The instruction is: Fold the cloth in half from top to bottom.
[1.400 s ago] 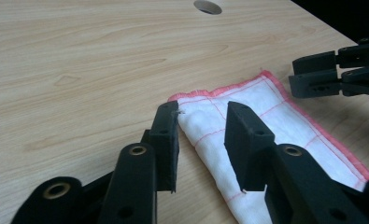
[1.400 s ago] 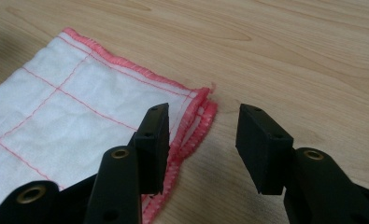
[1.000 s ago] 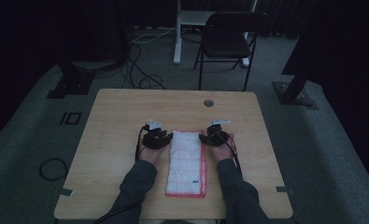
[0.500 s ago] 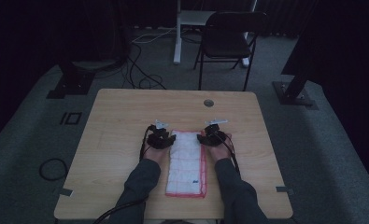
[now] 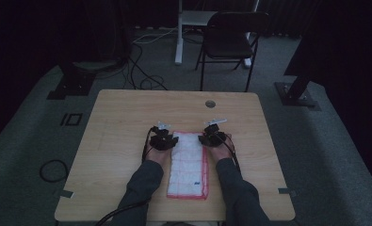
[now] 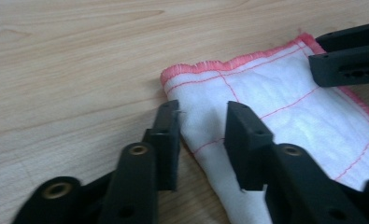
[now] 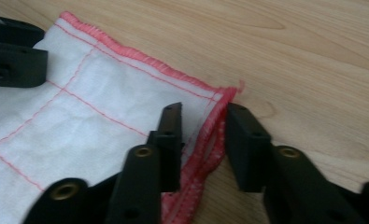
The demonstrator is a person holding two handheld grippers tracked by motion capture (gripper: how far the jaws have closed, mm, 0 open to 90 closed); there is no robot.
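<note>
the folded white cloth with red stitching [image 5: 188,164] lies at lower centre of the high view on the wooden table [image 5: 127,117], its long axis running from the person toward the top of the frame. the left gripper [image 6: 202,135] and right gripper [image 7: 203,140] each straddle one far corner, jaws parted with the cloth's side edge between them, not yet pinched. both sit equally near, so i judge closing on the two corners comes next.

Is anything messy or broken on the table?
Nothing stands out. The folded white cloth with red edging lies flat and straight on the table. The left gripper and right gripper each straddle a far corner, fingers open.
</note>
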